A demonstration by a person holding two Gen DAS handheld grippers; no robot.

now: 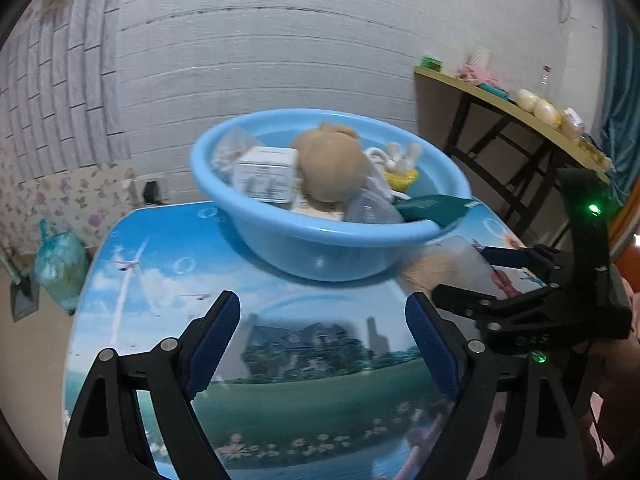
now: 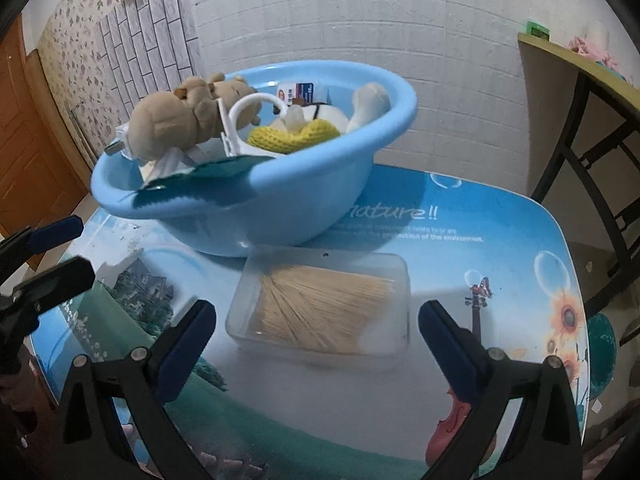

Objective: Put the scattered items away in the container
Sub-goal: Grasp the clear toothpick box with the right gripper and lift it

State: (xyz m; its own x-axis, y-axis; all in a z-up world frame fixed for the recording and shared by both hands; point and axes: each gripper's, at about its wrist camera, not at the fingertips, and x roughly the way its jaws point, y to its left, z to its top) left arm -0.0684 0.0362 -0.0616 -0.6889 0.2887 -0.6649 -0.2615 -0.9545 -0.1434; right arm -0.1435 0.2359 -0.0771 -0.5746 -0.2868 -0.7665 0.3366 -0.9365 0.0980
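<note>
Your left gripper (image 1: 322,354) hangs over the glossy printed tabletop (image 1: 160,280) with its ribbed blue pads (image 1: 216,344) spread apart and nothing between them. Your right gripper (image 2: 316,350) is also spread wide, its smooth blue pads (image 2: 188,348) flanking but not touching the clear plastic box of toothpicks (image 2: 324,304).

That box is rectangular with rounded corners, translucent, and lies flat on the table just in front of the basin, toward the table's near edge in the right wrist view. The pale wooden sticks inside fan out in a dense bundle.

The container is a round, smooth light-blue plastic basin (image 2: 288,200) standing near the far edge of the table. It already holds:
- a tan plush toy (image 2: 168,128), soft and rounded, resting against the rim;
- a white cardboard carton (image 1: 266,174);
- a yellow knitted piece (image 2: 296,138);
- a white plastic clip with a loop handle (image 2: 240,120);
- a dark green flat packet (image 1: 434,206) overhanging the rim.

In the left wrist view your right gripper (image 1: 504,276) appears at the table's right edge.
</note>
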